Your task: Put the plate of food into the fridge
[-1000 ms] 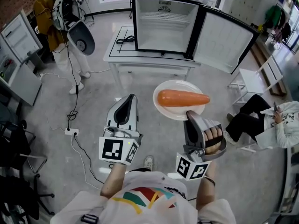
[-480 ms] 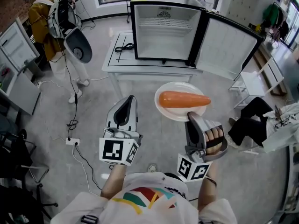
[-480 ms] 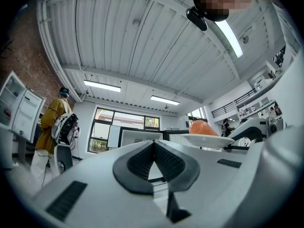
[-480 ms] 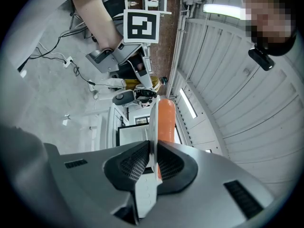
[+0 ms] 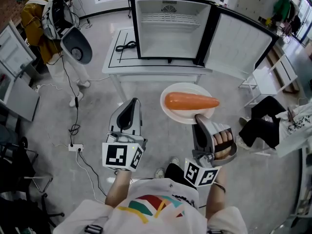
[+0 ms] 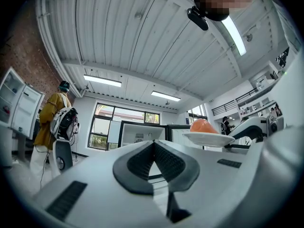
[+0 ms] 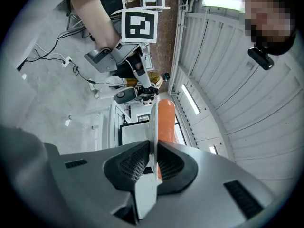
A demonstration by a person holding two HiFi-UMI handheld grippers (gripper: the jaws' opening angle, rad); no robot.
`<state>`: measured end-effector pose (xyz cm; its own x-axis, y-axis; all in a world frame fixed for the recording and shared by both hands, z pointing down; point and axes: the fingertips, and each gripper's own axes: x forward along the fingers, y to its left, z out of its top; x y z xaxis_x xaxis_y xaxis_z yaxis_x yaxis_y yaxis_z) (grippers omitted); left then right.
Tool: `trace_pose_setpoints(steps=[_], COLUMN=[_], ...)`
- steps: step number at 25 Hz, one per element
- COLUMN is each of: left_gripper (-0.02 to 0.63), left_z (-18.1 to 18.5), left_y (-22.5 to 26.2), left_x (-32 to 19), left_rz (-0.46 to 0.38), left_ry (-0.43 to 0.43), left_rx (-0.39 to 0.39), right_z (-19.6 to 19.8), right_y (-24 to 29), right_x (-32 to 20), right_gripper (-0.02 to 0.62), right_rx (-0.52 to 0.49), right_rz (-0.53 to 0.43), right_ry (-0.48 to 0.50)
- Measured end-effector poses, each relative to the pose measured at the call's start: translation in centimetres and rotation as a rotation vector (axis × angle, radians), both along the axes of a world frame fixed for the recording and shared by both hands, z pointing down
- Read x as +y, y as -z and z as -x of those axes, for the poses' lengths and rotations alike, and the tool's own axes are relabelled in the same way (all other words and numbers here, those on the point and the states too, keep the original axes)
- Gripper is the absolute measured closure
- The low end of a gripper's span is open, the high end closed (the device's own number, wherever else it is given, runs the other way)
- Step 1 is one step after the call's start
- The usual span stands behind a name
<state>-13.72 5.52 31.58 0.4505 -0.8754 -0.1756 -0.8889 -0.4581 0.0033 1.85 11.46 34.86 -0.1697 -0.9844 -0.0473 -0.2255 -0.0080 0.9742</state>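
Before the open white fridge [image 5: 170, 30], right gripper [image 5: 199, 117] fingers clamp the rim of the brittle white plate [image 5: 179, 117]; its orange carrot [image 5: 190, 102] could roll; left gripper [image 5: 132, 104] fingers touching, empty.

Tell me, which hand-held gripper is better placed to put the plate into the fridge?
Right. The right hand-held gripper is clamped on the rim of the white plate, which carries a carrot, with the open fridge ahead. The left hand-held gripper is shut on nothing, apart from the plate.
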Motion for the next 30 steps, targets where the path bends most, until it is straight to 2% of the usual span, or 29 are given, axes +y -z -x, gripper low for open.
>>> trace_pose_setpoints(steps=[10,21,30], left_gripper=[0.598,0.598,0.598], left_z=[-1.4,-4.8,-6.8], left_y=[-0.4,0.3,1.2], left_x=[-4.0,-11.2,-16.7], left_rz=[0.006,-0.002,-0.002], left_ry=[0.01,0.025,0.046], left_rx=[0.02,0.015,-0.019], right_z=[-0.3,-2.3,-4.3], right_y=[0.5,2.0,2.8], right_x=[-5.1,-12.4,-18.1], right_gripper=[0.554,0.554,0.554], right_rx=[0.025,0.018,-0.007], right_rz=[-0.004,-0.024,-0.018], right_ry=[0.047,0.097,0.129])
